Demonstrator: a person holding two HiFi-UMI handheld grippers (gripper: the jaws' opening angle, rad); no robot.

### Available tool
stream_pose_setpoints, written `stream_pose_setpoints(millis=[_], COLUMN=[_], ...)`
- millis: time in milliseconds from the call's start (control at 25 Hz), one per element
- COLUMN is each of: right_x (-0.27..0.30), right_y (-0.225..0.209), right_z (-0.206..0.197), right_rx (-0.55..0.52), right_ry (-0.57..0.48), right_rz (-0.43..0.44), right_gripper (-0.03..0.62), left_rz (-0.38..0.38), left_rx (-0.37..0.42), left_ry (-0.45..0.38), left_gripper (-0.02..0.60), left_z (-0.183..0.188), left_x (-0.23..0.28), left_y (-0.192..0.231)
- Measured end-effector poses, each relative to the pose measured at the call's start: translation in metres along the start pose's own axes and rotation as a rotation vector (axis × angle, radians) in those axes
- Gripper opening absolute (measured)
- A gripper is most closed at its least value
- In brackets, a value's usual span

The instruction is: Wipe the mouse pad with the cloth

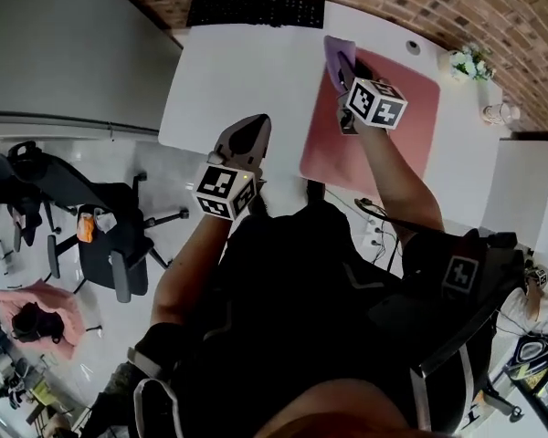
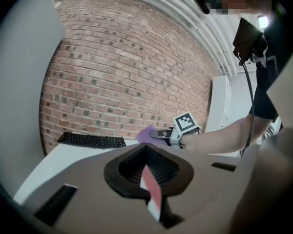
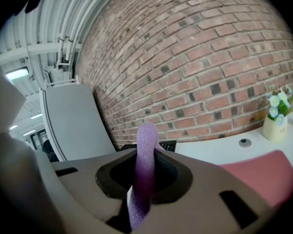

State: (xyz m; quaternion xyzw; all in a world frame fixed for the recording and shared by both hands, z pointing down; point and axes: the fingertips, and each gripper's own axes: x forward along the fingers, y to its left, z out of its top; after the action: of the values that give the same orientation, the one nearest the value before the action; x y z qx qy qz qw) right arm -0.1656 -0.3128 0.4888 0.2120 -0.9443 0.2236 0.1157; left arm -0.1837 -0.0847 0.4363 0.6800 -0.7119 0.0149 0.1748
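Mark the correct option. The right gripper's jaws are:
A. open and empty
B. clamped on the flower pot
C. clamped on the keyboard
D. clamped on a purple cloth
D: in the right gripper view, the right gripper has its jaws closed on the purple cloth, which sticks up between them; the head view shows the cloth over the far end of the pink mouse pad.

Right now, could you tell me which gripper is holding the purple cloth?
The right gripper, its jaws shut on the cloth at the mouse pad's far corner; the left gripper holds nothing.
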Motion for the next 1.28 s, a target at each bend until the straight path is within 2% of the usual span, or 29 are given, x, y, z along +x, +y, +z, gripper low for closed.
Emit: stream_pose_setpoints(millis=[200, 320, 600, 760, 880, 960, 1160, 1280], right_x=[-0.065, -0.103, -0.172, -0.206, -0.225, -0.233, -0.25, -0.258], right_y=[0.035, 0.057, 0.101, 0.11, 0.109, 0.108, 0.108, 0.103], right_z=[0.024, 0.028, 0.021, 0.016, 0.018, 0.023, 0.032, 0.032], right_rx=[-0.029, -0.057, -0.156, -0.198, -0.204, -0.215, -0.289, -0.289], right_ry=[-0.113, -0.143, -0.195, -0.205, -0.209, -0.221, -0.216, -0.22], right_rz=[-0.049, -0.089, -0.17, -0.213, -0.232, -0.23, -0.172, -0.147], right_gripper=[0.058, 0.058, 0.058, 0.058, 0.058, 0.058, 0.058, 0.057], left_rz=[-0.196, -0.249, -0.279, -0.299, -0.313, -0.299, -0.279, -0.272], left_rx=[0.072, 0.092, 0.101, 0.116, 0.159, 0.167, 0.106, 0.141], left_ry=[-0.01, -0.024, -0.032, -0.075, -0.12, -0.136, -0.149, -0.15], left_gripper=[0.003, 0.003, 0.003, 0.003, 0.003, 0.003, 0.003, 0.003], left_z=[0.024, 0.034, 0.035, 0.049, 0.061, 0.068, 0.083, 0.086], left_x=[-0.019, -0.034, -0.053, -0.064, -0.074, -0.075, -0.071, -0.071], left_y=[-0.018, -0.02, -0.007, -0.026, -0.046, -0.052, -0.071, -0.088])
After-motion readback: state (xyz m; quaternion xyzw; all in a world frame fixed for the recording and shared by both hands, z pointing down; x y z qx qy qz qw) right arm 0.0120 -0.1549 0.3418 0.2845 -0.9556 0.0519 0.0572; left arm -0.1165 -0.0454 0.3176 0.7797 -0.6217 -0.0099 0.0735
